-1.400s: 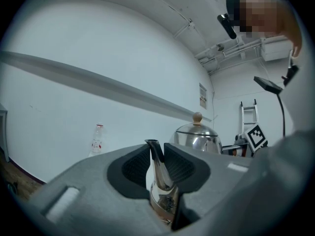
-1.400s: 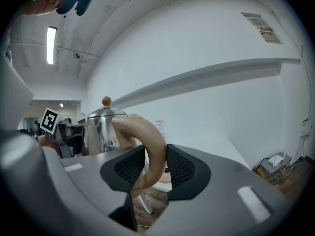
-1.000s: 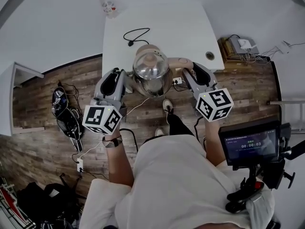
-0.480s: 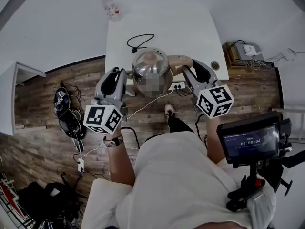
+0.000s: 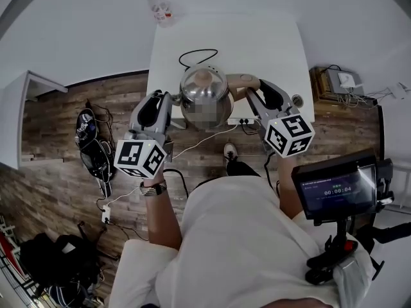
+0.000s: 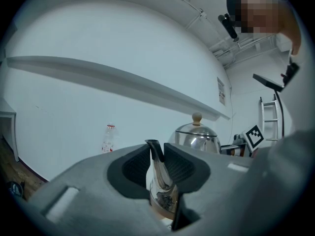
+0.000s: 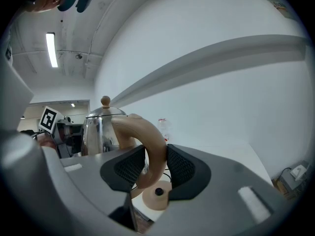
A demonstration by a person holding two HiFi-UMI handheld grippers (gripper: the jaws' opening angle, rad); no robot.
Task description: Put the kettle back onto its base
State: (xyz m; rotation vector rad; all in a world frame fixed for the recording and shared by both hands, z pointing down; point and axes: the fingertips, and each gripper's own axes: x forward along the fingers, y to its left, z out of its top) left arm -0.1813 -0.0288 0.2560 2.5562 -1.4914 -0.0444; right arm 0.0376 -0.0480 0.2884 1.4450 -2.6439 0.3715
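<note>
Probably a lab (bare white walls [image 6: 98,107]): white table [image 5: 257,43], floor cables [image 5: 119,203], timer monitor [image 5: 334,190].

Two grippers up, left gripper [image 6: 158,157] and right gripper [image 7: 155,162], with one kettle [image 5: 204,94] between them. One base [image 7: 156,196] under the right gripper's jaws, one bottle [image 5: 158,4] beyond the left gripper, one table [image 5: 263,40].

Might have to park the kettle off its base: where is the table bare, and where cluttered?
Bare: the table's right half, between the black cord and the right edge, and the far strip beyond the cord. Crowded: the near middle, with kettle, base and cord; a bottle by the far left corner.
</note>
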